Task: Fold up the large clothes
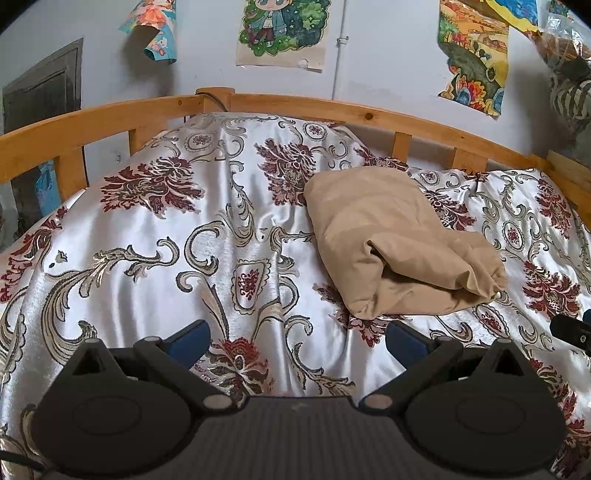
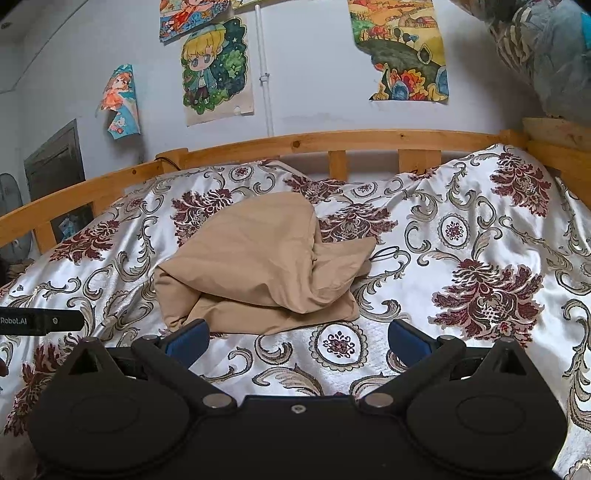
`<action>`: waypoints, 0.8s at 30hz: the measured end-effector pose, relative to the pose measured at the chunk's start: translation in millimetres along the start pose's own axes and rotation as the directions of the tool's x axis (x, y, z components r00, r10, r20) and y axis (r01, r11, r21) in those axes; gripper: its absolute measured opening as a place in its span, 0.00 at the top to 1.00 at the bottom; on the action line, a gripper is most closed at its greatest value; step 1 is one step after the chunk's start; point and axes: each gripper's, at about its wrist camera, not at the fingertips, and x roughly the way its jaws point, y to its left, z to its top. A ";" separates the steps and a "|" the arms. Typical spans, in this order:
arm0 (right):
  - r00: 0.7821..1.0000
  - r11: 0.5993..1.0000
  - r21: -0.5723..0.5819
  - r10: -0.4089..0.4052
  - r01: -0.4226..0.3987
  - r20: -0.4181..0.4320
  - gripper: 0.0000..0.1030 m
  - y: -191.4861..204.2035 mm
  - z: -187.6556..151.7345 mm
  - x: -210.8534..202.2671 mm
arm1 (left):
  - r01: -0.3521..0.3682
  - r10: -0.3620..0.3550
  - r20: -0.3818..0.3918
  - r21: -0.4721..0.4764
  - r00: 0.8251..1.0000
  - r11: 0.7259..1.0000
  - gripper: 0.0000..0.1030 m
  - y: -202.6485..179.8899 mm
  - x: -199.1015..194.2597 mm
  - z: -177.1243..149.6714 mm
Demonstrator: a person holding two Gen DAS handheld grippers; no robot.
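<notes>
A tan garment (image 1: 391,240) lies folded into a thick bundle on the floral satin bedspread (image 1: 155,236). It also shows in the right wrist view (image 2: 266,266), just beyond my fingers. My left gripper (image 1: 297,338) is open and empty, held above the bedspread to the left of and nearer than the bundle. My right gripper (image 2: 297,338) is open and empty, just in front of the bundle's near edge. The left gripper's tip (image 2: 40,321) shows at the left edge of the right wrist view.
A wooden bed rail (image 1: 288,105) runs along the far side of the bed against a white wall with posters (image 1: 282,33). A pile of bagged bedding (image 2: 546,55) sits at the upper right. The rail also bounds the bed's right end (image 2: 554,144).
</notes>
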 end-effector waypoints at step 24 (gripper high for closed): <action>1.000 1.000 0.010 -0.007 0.007 -0.016 0.01 -2.3 -3.4 3.5 | -0.004 0.004 -0.006 0.006 1.000 1.000 0.01 -2.1 -2.7 -3.0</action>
